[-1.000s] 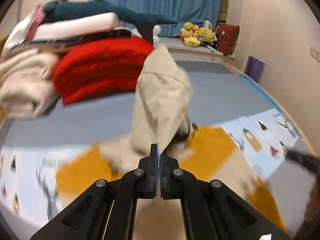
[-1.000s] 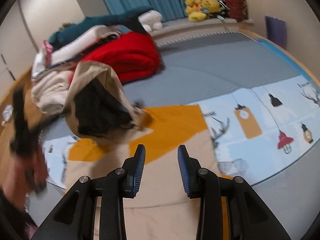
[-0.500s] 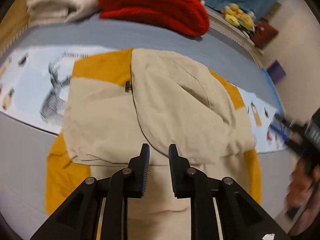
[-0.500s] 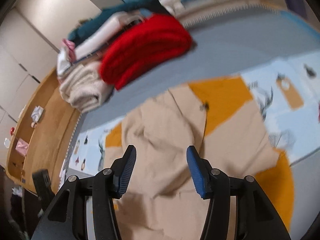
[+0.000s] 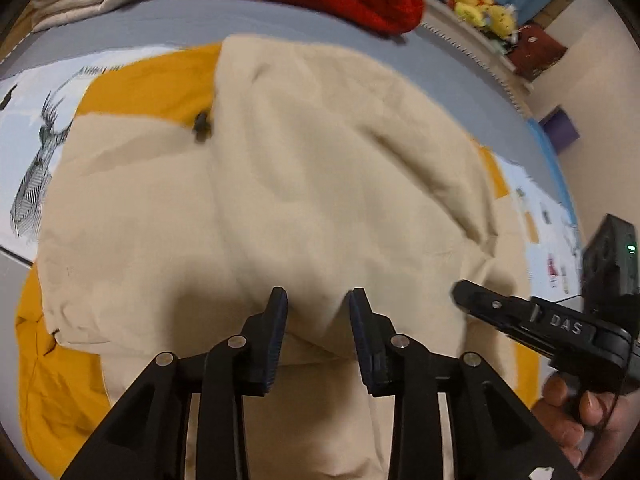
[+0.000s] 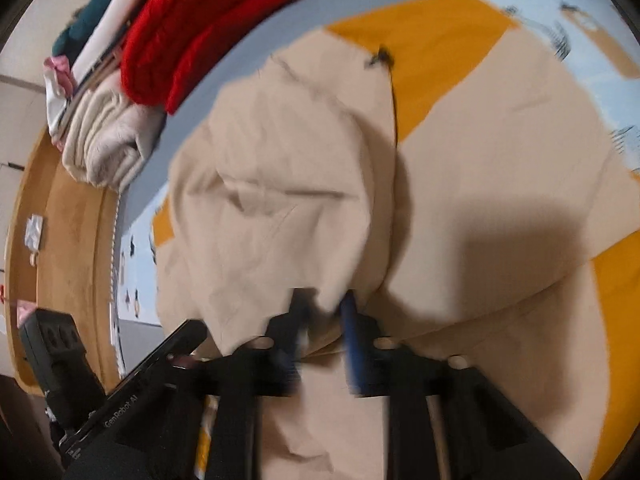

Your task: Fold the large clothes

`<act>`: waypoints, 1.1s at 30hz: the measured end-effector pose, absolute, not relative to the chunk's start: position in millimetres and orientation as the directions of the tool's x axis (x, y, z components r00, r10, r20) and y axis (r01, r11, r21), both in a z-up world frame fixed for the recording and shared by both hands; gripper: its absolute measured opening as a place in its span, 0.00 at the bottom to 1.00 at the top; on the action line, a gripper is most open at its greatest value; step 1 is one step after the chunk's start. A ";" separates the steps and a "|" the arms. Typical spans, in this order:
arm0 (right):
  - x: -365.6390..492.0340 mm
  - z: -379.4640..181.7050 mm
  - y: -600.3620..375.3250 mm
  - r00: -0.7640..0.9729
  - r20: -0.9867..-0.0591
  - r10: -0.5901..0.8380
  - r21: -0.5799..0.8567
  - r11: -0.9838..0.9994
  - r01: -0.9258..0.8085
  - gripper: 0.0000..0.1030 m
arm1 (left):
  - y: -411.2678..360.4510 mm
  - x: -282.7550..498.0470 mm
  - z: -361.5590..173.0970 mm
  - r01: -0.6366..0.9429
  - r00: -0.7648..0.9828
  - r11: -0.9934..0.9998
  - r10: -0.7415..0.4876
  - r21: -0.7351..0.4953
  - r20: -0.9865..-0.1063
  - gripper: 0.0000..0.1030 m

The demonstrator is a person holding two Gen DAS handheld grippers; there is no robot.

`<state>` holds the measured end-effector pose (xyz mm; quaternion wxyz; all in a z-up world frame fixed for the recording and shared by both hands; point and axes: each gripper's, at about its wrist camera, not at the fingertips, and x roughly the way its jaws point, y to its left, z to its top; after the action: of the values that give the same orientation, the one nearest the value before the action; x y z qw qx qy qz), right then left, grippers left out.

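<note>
left wrist: left gripper [image 5: 318, 300] jaws opening, nothing pinched, over near fold edge of beige hooded garment [image 5: 320, 184] spread on the bed | right wrist: right gripper [image 6: 326, 306] jaws closing around that blurred edge; grip unclear | advice: pinch both layers squarely before lifting.
</note>
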<state>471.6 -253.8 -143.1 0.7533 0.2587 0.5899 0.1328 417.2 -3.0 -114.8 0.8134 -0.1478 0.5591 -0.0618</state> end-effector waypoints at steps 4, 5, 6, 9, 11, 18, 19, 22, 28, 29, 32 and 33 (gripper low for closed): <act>471.1 -154.6 -246.7 0.243 -0.882 0.404 0.440 0.890 0.121 0.16 | 3.5 418.6 -147.0 -0.109 0.268 0.974 -0.165 -0.200 -0.949 0.27; 471.1 -154.4 -245.8 0.241 -0.883 0.403 0.439 0.890 0.123 0.16 | 4.4 418.1 -144.4 -0.114 0.270 0.973 -0.166 -0.203 -0.948 0.27; 471.0 -151.7 -244.8 0.241 -0.889 0.389 0.426 0.896 0.124 0.18 | 4.3 417.5 -140.3 -0.119 0.265 0.974 -0.157 -0.194 -0.951 0.27; 465.2 -123.7 -246.4 0.327 -0.907 0.267 0.321 0.939 0.124 0.23 | 3.0 412.1 -122.2 -0.139 0.274 0.975 -0.129 -0.172 -0.953 0.27; 455.1 -90.6 -243.4 0.461 -0.865 0.196 0.271 0.957 0.101 0.25 | 1.0 405.3 -105.0 -0.154 0.308 0.976 -0.101 -0.155 -0.946 0.27; 458.0 -109.1 -183.7 0.350 -0.864 0.362 0.316 0.931 -0.181 0.44 | 2.0 388.5 -60.1 -0.197 0.420 0.977 0.006 -0.085 -0.908 0.27; 460.0 -125.7 -182.3 0.293 -0.898 0.328 0.290 0.943 -0.166 0.44 | 2.6 387.7 -55.1 -0.201 0.429 0.975 0.005 -0.090 -0.903 0.27; 459.3 -145.1 -190.5 0.258 -0.912 0.319 0.302 0.948 -0.104 0.44 | 8.6 383.9 -40.3 -0.198 0.455 0.974 -0.011 -0.113 -0.891 0.27; 445.0 -92.7 -186.1 0.465 -0.822 0.329 0.275 0.944 -0.182 0.44 | 21.9 370.8 -10.8 -0.192 0.507 0.971 -0.027 -0.143 -0.861 0.27; 442.9 -88.1 -186.6 0.485 -0.808 0.334 0.280 0.943 -0.181 0.44 | 25.2 367.0 -7.3 -0.189 0.514 0.971 -0.030 -0.147 -0.857 0.27; 447.1 -98.8 -183.4 0.487 -0.827 0.281 0.234 0.960 -0.156 0.45 | 31.8 357.5 -3.8 -0.189 0.522 0.971 -0.029 -0.149 -0.852 0.27; 450.1 -111.5 -183.7 0.441 -0.862 0.249 0.207 0.968 -0.140 0.46 | 33.1 354.8 -2.7 -0.189 0.522 0.970 -0.032 -0.153 -0.852 0.27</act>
<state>450.1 -183.7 -111.5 0.8472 0.0524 0.5161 0.1149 354.8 33.1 -2.7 0.8650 -0.1137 0.4866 0.0452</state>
